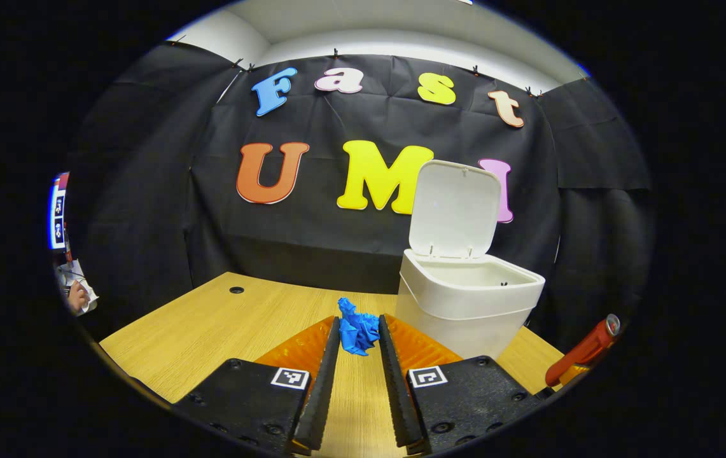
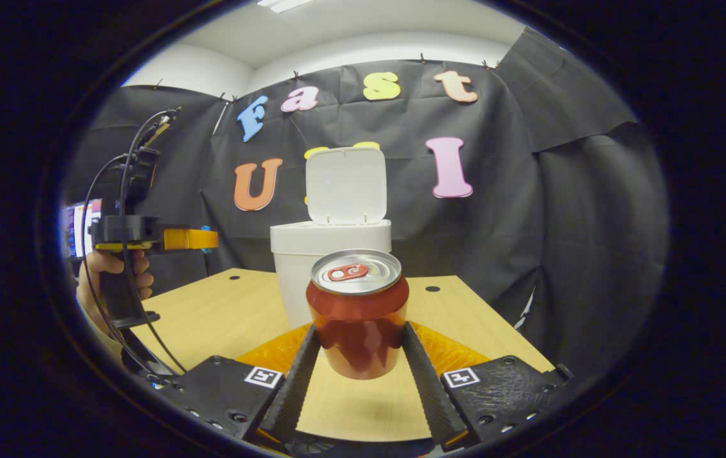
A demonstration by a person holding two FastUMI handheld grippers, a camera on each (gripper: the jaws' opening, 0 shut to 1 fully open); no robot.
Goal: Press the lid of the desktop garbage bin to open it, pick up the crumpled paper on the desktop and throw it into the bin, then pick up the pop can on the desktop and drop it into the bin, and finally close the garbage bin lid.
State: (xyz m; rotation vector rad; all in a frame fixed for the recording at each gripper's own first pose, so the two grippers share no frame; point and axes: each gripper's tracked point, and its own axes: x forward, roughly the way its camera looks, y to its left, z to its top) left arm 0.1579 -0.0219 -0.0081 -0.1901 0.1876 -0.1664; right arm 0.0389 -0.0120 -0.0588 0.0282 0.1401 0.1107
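Note:
A blue crumpled paper (image 1: 357,331) is pinched between the tips of my left gripper (image 1: 359,323), above the wooden desktop (image 1: 210,324). Just to its right stands the white garbage bin (image 1: 464,299), its lid (image 1: 455,210) swung upright and the inside bare. In the right gripper view, my right gripper (image 2: 361,331) is shut on a red pop can (image 2: 357,318), held upright a little above the desk with a shadow beneath it. The bin (image 2: 299,245) stands right behind the can. The left gripper (image 2: 210,238) hovers left of the bin at rim height, held by a hand (image 2: 114,264).
The can (image 1: 585,350) also appears at the far right edge of the left gripper view. Two round cable holes (image 2: 432,289) sit in the desktop (image 2: 223,312) beside the bin. The black cloth wall closes the back and sides. A cable (image 2: 105,191) loops from the left gripper.

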